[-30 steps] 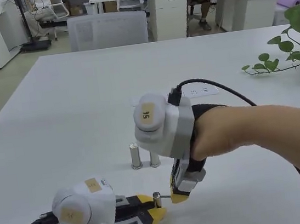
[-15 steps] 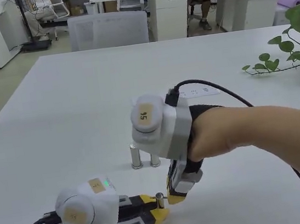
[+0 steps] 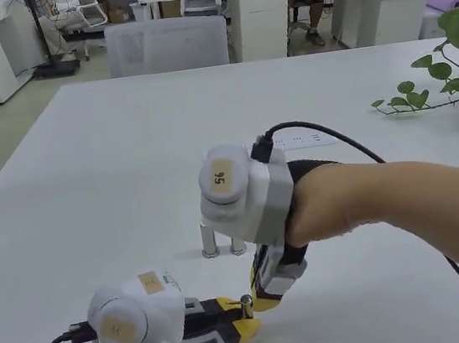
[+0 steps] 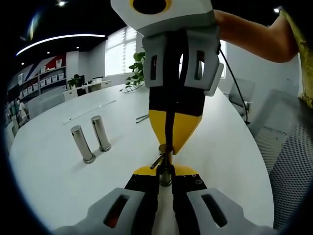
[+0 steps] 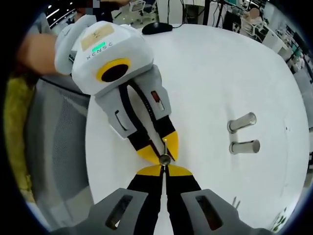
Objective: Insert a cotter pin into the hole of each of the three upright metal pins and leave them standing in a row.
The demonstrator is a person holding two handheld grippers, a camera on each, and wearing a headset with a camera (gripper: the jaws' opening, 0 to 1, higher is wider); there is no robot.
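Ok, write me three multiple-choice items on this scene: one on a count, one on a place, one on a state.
1. How many metal pins stand free on the table?
A. none
B. two
C. four

2. Where is the third metal pin?
A. between the left tool's jaws
B. lying flat on the table
C. standing beside the others

3. The right tool is:
A. wide open
B. resting on the table
C. shut on a cotter pin

Key:
1 B, two stand side by side, apart from both tools.
2 A, the left tool's yellow tips clamp it.
3 C, its tips meet on the cotter pin at the held pin's top.
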